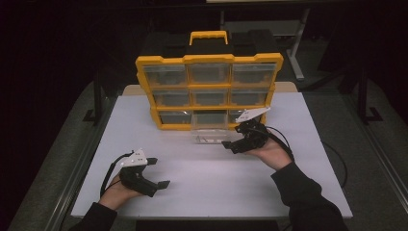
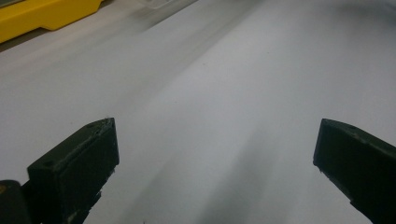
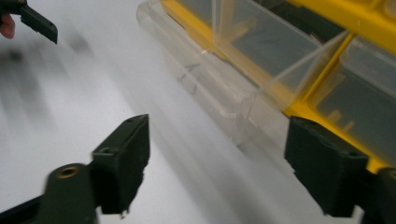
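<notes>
A yellow organizer case [image 1: 209, 58] with clear drawers stands upright at the back of the white table [image 1: 211, 187]. Its bottom middle clear drawer [image 1: 209, 129] is pulled out and rests on the table in front of the case. My right gripper [image 1: 235, 138] is just right of that drawer, open with nothing between its jaws. In the right gripper view the right gripper [image 3: 217, 158] is spread wide, the drawer [image 3: 219, 88] lies a little ahead and the case [image 3: 355, 18] is beyond it. My left gripper [image 1: 159, 172] rests open at the near left, with the left gripper [image 2: 215, 154] over bare table.
The case has a yellow carry handle [image 1: 208, 37] on top, and a corner of the case [image 2: 42, 16] shows far off in the left gripper view. The table's edges drop to a dark floor on all sides. A jaw of the left gripper [image 3: 37, 21] shows far off.
</notes>
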`<state>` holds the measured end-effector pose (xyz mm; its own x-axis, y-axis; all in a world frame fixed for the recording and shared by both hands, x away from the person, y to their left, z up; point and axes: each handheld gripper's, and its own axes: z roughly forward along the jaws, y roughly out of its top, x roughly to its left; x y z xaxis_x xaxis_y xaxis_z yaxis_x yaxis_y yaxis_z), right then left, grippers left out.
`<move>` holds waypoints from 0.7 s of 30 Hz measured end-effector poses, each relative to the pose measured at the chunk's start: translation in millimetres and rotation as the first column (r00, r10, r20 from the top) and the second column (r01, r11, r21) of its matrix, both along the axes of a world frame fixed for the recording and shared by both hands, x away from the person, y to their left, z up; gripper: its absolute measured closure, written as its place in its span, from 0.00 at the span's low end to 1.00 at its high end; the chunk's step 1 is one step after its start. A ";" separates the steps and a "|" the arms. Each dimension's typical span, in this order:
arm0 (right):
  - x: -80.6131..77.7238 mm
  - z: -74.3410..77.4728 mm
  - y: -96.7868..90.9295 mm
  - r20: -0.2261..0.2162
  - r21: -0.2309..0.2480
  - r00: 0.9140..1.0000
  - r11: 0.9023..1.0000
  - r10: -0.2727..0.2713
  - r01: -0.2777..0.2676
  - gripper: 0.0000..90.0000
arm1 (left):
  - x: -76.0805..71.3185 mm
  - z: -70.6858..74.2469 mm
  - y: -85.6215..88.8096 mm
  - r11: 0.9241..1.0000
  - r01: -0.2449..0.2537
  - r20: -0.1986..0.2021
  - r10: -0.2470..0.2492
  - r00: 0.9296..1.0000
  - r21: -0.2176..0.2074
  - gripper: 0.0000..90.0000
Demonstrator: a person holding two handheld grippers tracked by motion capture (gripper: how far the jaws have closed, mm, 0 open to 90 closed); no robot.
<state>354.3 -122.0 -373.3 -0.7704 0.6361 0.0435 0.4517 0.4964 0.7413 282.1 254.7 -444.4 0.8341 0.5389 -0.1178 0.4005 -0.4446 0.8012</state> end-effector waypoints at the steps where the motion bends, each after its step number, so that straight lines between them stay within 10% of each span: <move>1: -2.1 -2.9 -1.6 0.002 0.004 1.000 1.000 -0.003 0.003 0.18 | 0.0 -0.1 0.0 1.000 0.000 -0.001 0.000 1.000 0.000 0.00; 21: -45.2 -51.6 -37.9 0.040 0.053 0.998 0.998 -0.039 0.037 0.00 | -1.4 0.5 -0.7 1.000 0.001 0.006 -0.001 1.000 -0.002 0.00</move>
